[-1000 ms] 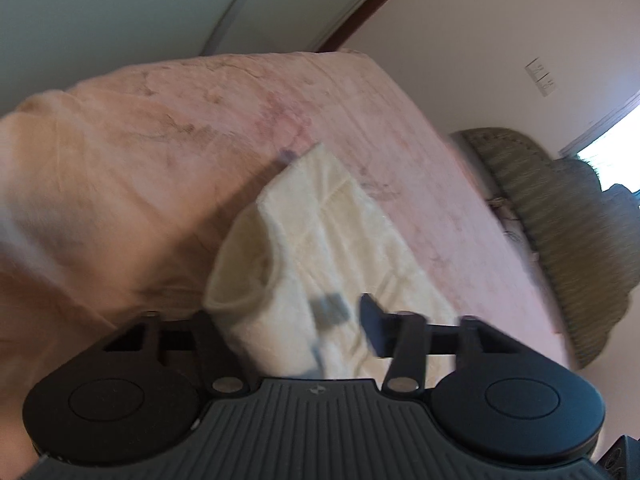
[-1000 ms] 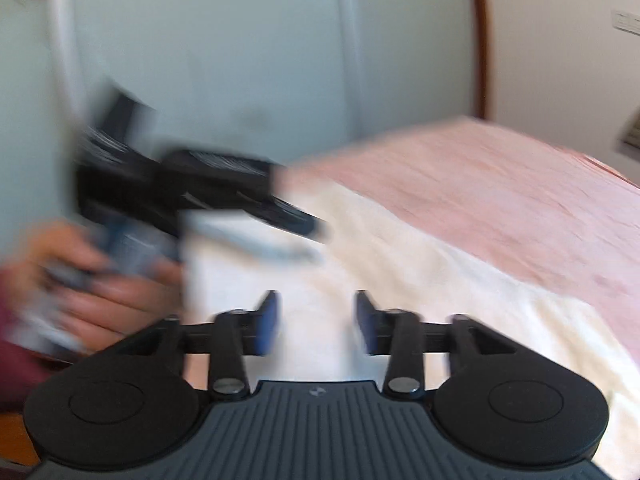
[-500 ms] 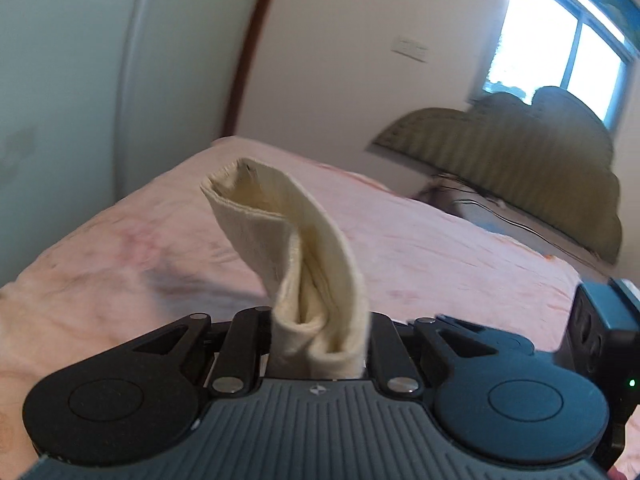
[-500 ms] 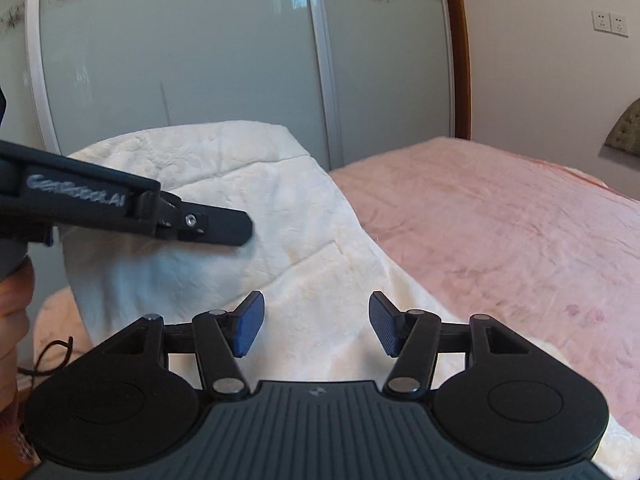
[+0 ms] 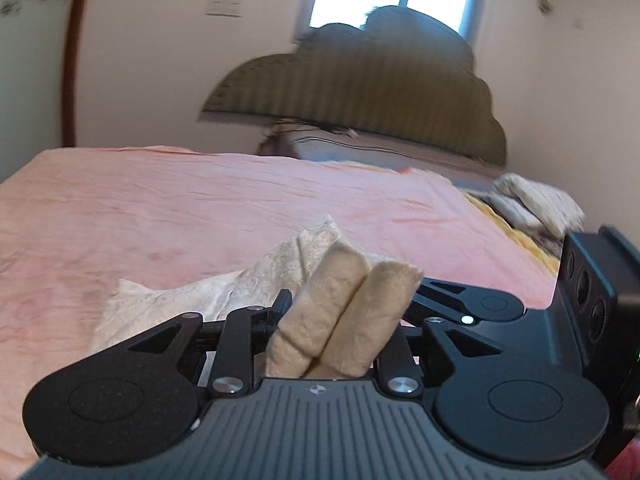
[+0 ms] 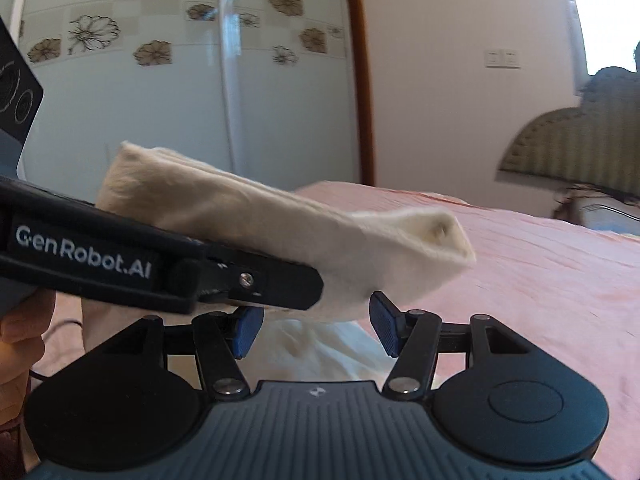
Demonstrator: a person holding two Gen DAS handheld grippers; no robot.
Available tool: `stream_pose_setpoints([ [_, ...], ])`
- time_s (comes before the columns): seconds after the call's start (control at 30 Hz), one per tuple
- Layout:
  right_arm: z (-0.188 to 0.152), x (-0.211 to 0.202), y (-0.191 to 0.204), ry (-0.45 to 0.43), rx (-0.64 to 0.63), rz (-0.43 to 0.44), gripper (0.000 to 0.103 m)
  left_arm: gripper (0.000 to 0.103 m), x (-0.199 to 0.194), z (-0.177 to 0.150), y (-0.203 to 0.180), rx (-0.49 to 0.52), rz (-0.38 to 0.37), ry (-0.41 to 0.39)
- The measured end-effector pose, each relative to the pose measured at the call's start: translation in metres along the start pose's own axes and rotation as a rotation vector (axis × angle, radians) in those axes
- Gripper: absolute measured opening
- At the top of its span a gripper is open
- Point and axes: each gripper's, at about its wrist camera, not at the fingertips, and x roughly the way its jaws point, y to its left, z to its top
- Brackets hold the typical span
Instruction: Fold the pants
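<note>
The cream pants (image 5: pixel 344 304) are bunched between the jaws of my left gripper (image 5: pixel 340 320), which is shut on a doubled fold of them; the rest trails onto the pink bed (image 5: pixel 200 216). In the right wrist view the left gripper (image 6: pixel 256 280) crosses from the left, holding the pants (image 6: pixel 304 232) lifted above the bed. My right gripper (image 6: pixel 316 328) is open and empty just below that lifted fold, its blue pads (image 6: pixel 246 330) apart. More cream cloth (image 6: pixel 320 352) lies under it.
A padded headboard (image 5: pixel 360 92) stands at the bed's far end under a window. Folded cream cloth (image 5: pixel 536 204) lies at the far right of the bed. Sliding wardrobe doors (image 6: pixel 160 80) with flower prints stand beyond the bed. The right gripper's body (image 5: pixel 596 292) shows at the right edge.
My left gripper closed on the pants a second ago and has lifted and swung them toward the headboard. My right gripper has stayed open, now close under the lifted fold.
</note>
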Motion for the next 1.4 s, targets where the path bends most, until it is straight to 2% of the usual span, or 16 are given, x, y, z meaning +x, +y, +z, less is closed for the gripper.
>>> stream_pose_setpoints([
  [0.17,-0.027,-0.022,-0.028,0.044,0.046,-0.072,0.058,0.025,0.034,-0.027,-0.043,0.078,-0.034,0.025],
  [0.4,-0.054,-0.028,-0.056,0.076,0.105,-0.128,0.058,0.033,0.071,-0.042,-0.059,0.067,-0.089,0.078],
  [0.47,-0.06,-0.028,-0.061,0.092,0.132,-0.146,0.058,0.034,0.08,-0.046,-0.066,0.085,-0.102,0.105],
  [0.57,-0.069,-0.033,-0.064,0.169,0.166,-0.191,0.063,0.036,0.092,-0.053,-0.067,0.09,-0.135,0.18],
  [0.63,-0.076,-0.044,-0.067,0.226,0.176,-0.243,0.063,0.041,0.095,-0.055,-0.06,0.063,-0.176,0.23],
  [0.67,-0.077,-0.051,-0.067,0.247,0.178,-0.277,0.063,0.048,0.096,-0.056,-0.055,0.038,-0.204,0.258],
  [0.73,-0.081,-0.066,-0.068,0.26,0.194,-0.332,0.063,0.054,0.091,-0.053,-0.045,0.006,-0.242,0.287],
  [0.8,-0.08,-0.08,-0.07,0.242,0.209,-0.421,0.063,0.057,0.08,-0.048,-0.033,-0.011,-0.29,0.294],
  [0.87,-0.074,-0.091,-0.066,0.194,0.2,-0.512,0.063,0.068,0.064,-0.042,-0.019,-0.024,-0.332,0.266],
  [0.93,-0.064,-0.093,-0.059,0.129,0.2,-0.507,0.063,0.069,0.046,-0.037,-0.004,-0.019,-0.277,0.215],
  [1.03,-0.046,-0.081,-0.046,0.053,0.188,-0.41,0.063,0.069,0.029,-0.031,0.02,-0.002,-0.138,0.158],
  [1.1,-0.041,-0.065,-0.031,0.071,0.139,-0.354,0.063,0.069,0.027,-0.033,0.035,0.018,-0.056,0.161],
  [1.17,-0.044,-0.045,-0.018,0.142,0.08,-0.34,0.063,0.069,0.027,-0.04,0.054,0.024,0.025,0.182],
  [1.27,-0.06,-0.026,-0.013,0.273,0.021,-0.418,0.063,0.067,0.035,-0.055,0.071,0.046,0.12,0.252],
  [1.33,-0.063,-0.033,-0.004,0.235,0.033,-0.472,0.063,0.069,0.032,-0.061,0.076,0.022,0.134,0.248],
  [1.4,-0.058,-0.047,0.004,0.142,0.102,-0.401,0.063,0.069,0.028,-0.062,0.075,0.014,0.151,0.233],
])
